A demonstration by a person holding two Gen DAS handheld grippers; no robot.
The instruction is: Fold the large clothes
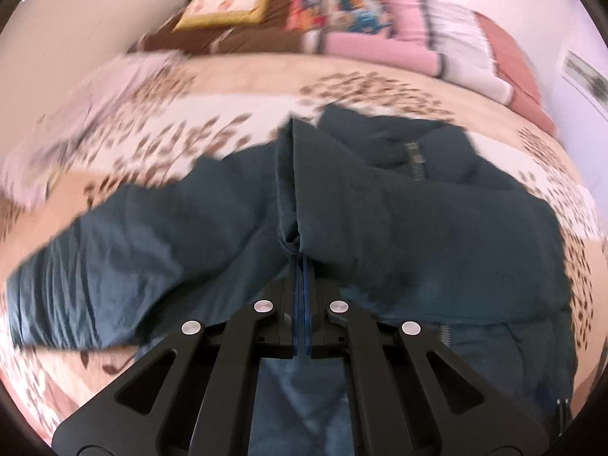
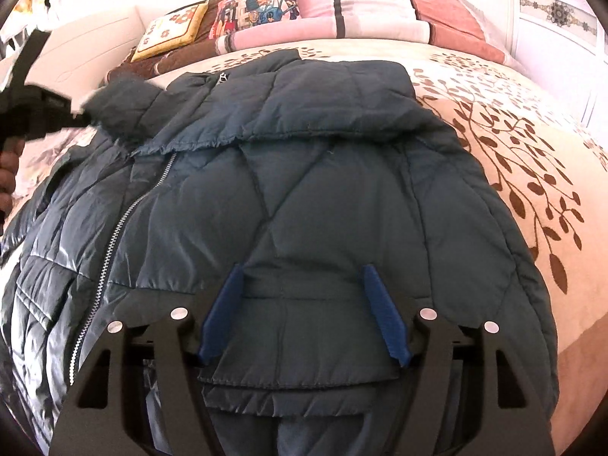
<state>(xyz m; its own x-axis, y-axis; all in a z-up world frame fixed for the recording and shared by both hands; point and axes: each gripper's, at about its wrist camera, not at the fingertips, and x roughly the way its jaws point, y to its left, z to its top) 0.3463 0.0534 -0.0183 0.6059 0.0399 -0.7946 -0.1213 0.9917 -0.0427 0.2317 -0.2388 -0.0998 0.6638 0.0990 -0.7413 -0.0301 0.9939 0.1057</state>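
On the leaf-print bed [image 2: 494,144] I have the padded jacket [image 2: 304,190] spread out: bulky, soft, slick-shelled. My left gripper [image 1: 303,262] pinches a raised fold tight; my right gripper [image 2: 304,285] hovers wide, holding nothing. Seams and hems look safest to grip.

A bed with a cream bedspread printed with brown leaves [image 2: 494,144] carries a dark teal quilted zip jacket [image 2: 304,190], spread flat; pink, brown and patterned pillows [image 2: 342,11] lie at its head.

Jacket [image 2: 304,190] spread on bed [image 2: 532,174]; pillows [image 2: 342,11] behind it, at bed's far end.
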